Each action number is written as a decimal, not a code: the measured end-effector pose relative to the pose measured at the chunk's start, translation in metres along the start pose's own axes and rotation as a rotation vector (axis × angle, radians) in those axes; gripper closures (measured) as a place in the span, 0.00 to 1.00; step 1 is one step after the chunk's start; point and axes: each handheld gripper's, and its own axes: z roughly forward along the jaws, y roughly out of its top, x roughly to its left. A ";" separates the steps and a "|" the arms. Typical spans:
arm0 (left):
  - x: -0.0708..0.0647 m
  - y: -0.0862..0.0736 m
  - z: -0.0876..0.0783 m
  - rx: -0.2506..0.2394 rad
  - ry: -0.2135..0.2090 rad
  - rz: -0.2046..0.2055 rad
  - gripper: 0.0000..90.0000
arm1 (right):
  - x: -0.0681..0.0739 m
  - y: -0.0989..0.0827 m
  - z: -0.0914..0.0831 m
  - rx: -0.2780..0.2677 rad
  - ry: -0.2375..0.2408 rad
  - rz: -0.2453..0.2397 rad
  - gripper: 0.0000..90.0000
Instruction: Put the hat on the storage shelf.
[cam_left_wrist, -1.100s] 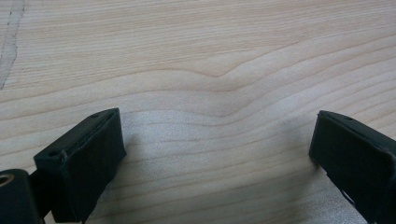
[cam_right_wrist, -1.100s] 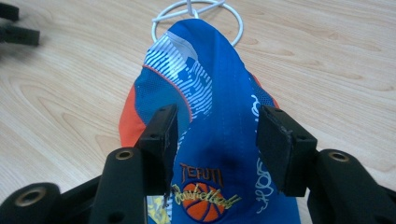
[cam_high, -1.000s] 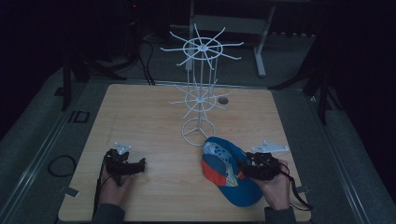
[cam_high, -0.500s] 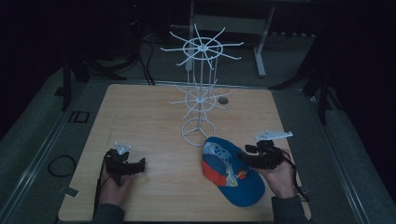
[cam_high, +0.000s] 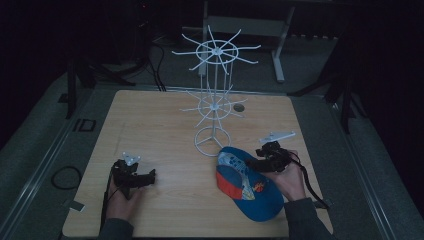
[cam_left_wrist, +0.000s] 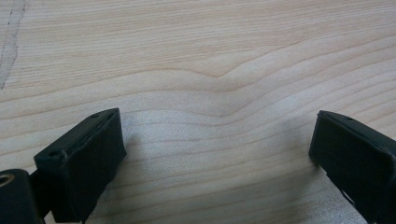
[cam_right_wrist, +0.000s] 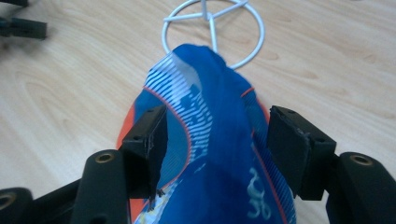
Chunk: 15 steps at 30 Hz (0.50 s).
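A blue and orange cap (cam_high: 250, 192) lies on the wooden table (cam_high: 160, 130) at the front right, just in front of the white wire stand's (cam_high: 215, 107) ring base. My right gripper (cam_high: 252, 164) reaches over the cap's far part. In the right gripper view its jaws (cam_right_wrist: 215, 126) press on a raised fold of the cap's blue crown (cam_right_wrist: 219, 154), with the ring base (cam_right_wrist: 212, 28) right behind. My left gripper (cam_high: 145, 177) rests at the front left, pointing right. It stands open (cam_left_wrist: 215, 135) over bare wood, holding nothing.
The wire stand carries two tiers of spokes, the upper one (cam_high: 216, 50) high above the table's middle back. A small dark hole (cam_high: 239, 107) sits in the tabletop behind the stand. Cables and frame legs surround the table on the dark floor.
My right gripper has moved from the cap's right side up and leftward onto the cap's far part. The cap and the left gripper have stayed where they were.
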 end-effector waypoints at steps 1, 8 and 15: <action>0.000 0.000 0.000 0.000 0.000 0.000 0.04 | -0.001 0.001 0.002 -0.004 -0.006 -0.005 0.43; 0.000 0.000 0.000 -0.003 0.002 -0.004 0.04 | -0.003 0.006 0.018 0.019 -0.006 -0.028 0.43; 0.000 0.000 0.000 -0.002 0.002 -0.002 0.04 | -0.006 0.012 0.027 0.047 0.009 -0.029 0.41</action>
